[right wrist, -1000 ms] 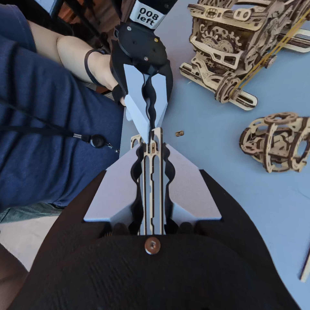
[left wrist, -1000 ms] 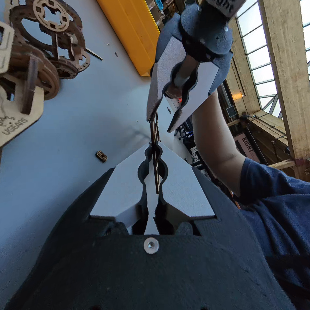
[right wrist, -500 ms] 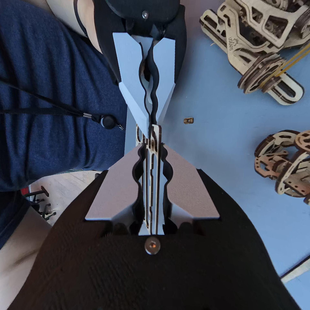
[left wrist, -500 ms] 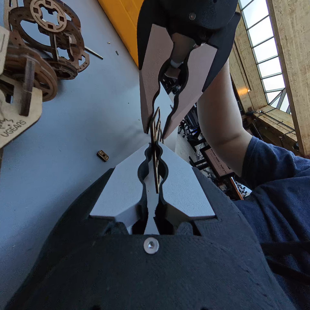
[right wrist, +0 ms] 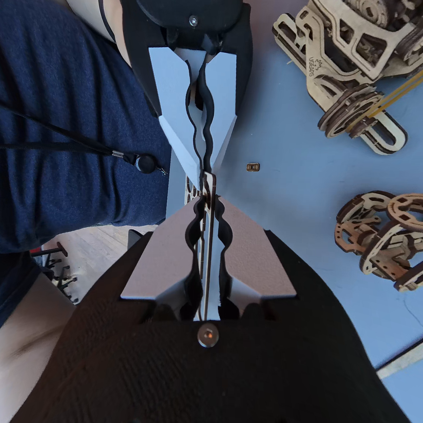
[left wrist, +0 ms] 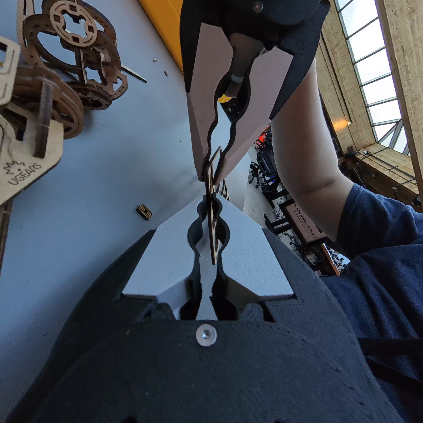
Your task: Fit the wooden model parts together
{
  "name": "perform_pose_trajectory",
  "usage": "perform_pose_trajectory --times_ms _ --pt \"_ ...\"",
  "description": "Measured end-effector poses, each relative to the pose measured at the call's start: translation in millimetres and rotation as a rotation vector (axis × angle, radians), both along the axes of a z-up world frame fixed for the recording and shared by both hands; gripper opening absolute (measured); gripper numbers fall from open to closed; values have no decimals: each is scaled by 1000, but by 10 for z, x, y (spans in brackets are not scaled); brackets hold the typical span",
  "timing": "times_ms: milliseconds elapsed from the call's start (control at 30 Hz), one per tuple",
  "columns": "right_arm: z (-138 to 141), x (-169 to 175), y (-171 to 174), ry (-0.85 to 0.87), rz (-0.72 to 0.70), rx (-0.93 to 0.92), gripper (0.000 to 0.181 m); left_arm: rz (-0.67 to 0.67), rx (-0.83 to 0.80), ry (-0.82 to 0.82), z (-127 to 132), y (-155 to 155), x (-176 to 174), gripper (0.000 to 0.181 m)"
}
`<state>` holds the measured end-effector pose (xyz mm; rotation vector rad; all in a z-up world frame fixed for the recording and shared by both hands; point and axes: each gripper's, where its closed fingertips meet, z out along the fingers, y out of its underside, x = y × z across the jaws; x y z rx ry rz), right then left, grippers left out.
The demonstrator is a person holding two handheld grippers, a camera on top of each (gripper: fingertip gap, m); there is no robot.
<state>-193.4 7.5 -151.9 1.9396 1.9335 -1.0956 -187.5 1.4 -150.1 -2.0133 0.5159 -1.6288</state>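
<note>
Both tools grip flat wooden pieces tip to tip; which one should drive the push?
Probably the right tool: its long wooden strip runs deep between its fingers, while the left tool pinches its lattice piece only at the tips.

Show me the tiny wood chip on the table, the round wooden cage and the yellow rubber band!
chip [right wrist: 253, 167], right wrist view, its middle.
cage [right wrist: 375, 240], right wrist view, its front ring.
rubber band [right wrist: 389, 96], right wrist view, its stretched middle.

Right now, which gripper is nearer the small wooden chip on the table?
Left. The left gripper has its tips level with the chip, off to one side; the right gripper stops short of it.
</note>
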Motion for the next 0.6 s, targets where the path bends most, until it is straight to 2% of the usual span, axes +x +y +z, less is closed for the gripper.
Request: perform_pose_trajectory --times_ms 100,167,600 --pt "99 -53 -24 61 1 -1 0 18 13 -19 37 32 -1 5" --pt "82 -49 -11 61 10 38 1 14 14 -14 31 36 6 4" --pt "90 -49 -11 68 -31 15 0 27 25 -21 49 40 34 8"
